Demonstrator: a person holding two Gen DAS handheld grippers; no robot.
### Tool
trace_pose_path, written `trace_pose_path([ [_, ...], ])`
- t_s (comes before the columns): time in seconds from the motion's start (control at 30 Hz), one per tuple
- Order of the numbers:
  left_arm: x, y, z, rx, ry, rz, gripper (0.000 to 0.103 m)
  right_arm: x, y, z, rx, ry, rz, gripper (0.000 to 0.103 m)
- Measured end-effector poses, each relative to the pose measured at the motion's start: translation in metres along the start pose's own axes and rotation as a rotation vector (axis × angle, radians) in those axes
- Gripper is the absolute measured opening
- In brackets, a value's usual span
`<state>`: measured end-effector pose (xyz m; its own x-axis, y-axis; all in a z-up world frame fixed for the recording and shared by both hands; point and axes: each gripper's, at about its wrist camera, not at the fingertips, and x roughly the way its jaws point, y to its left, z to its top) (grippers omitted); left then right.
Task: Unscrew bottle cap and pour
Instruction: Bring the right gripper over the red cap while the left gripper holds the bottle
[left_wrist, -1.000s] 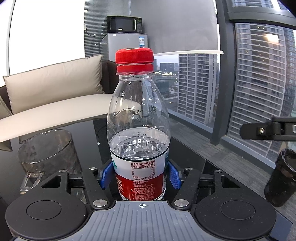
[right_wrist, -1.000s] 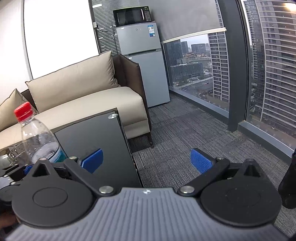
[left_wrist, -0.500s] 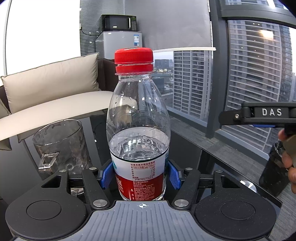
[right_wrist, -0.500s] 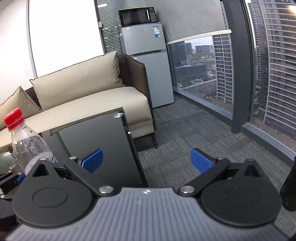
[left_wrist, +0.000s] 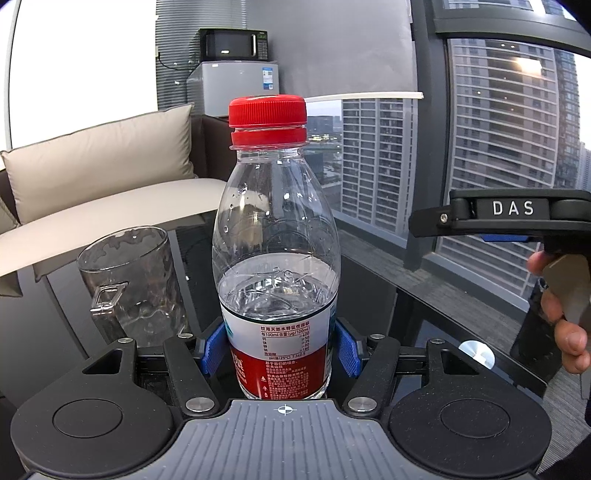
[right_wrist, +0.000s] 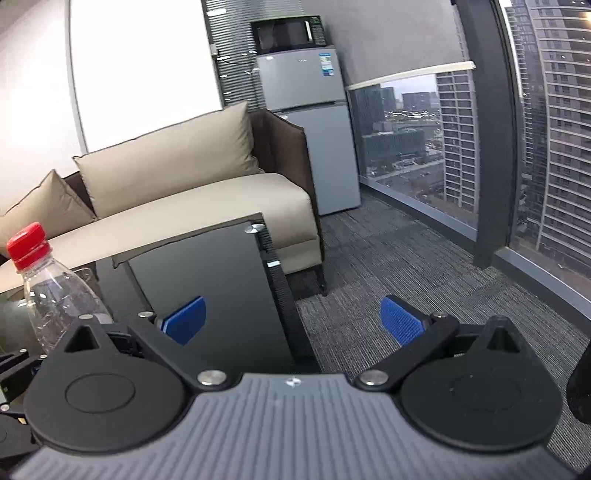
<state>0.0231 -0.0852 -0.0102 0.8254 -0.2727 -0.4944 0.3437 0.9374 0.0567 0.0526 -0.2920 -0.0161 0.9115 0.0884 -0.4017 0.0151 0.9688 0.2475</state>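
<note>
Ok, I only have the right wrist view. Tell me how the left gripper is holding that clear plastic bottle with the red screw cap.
Observer: The left gripper is shut on the clear plastic bottle; its blue pads press the label from both sides.
Operator: Give me the water level.
Observer: Water reaches just above the white and red label, under half the bottle.
Operator: Report what is next to it.
Observer: A clear glass mug, seemingly empty, stands on the black glass table, left of the bottle in the left wrist view and apart from it.
</note>
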Motion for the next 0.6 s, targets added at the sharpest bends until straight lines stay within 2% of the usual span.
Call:
trace_pose_path([
  [0.17, -0.006, 0.003, -0.002, 0.001, 0.005, -0.007, 0.057, -0.006, 0.007, 0.001, 0.002, -0.002, 0.111, 0.103],
  [0.6, -0.009, 0.007, -0.004, 0.012, 0.013, -0.028, 0.057, -0.036, 0.048, 0.013, -0.103, -0.076, 0.248, 0.103],
])
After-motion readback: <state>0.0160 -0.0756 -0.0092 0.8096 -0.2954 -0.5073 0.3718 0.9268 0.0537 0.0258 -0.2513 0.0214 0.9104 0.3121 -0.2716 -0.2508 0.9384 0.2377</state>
